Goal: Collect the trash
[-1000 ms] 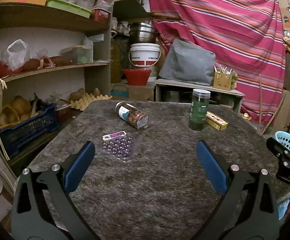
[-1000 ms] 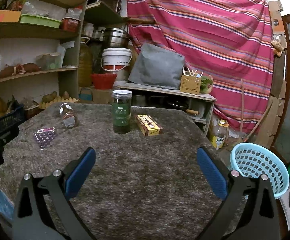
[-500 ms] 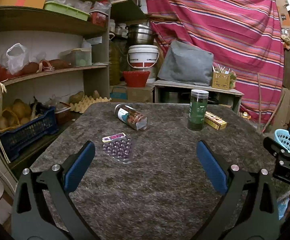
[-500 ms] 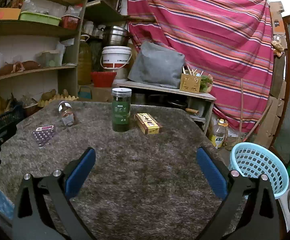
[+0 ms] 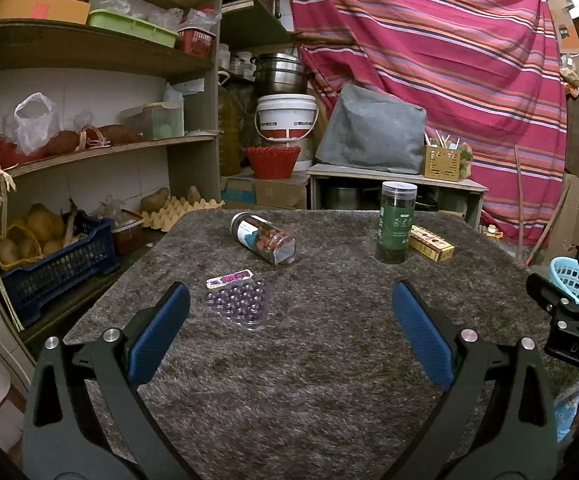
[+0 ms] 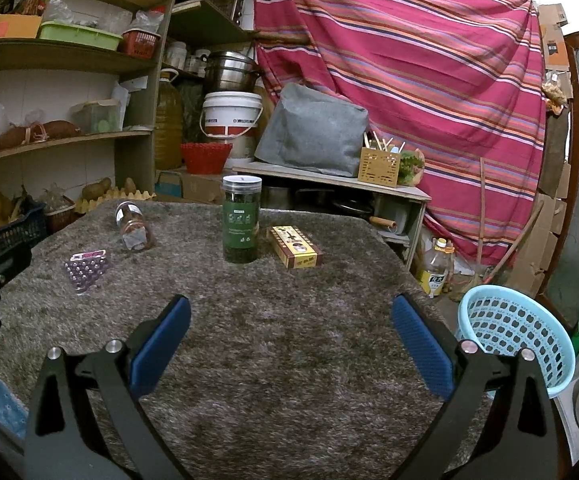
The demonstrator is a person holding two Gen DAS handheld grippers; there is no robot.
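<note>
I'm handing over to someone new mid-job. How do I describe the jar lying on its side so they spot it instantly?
Start at the grey shaggy table in front of the striped red curtain. On its far left part lies a clear jar with reddish-brown contents. It is the only container tipped over: the green jar stands upright, and the blister pack of purple beads lies flat.
</note>
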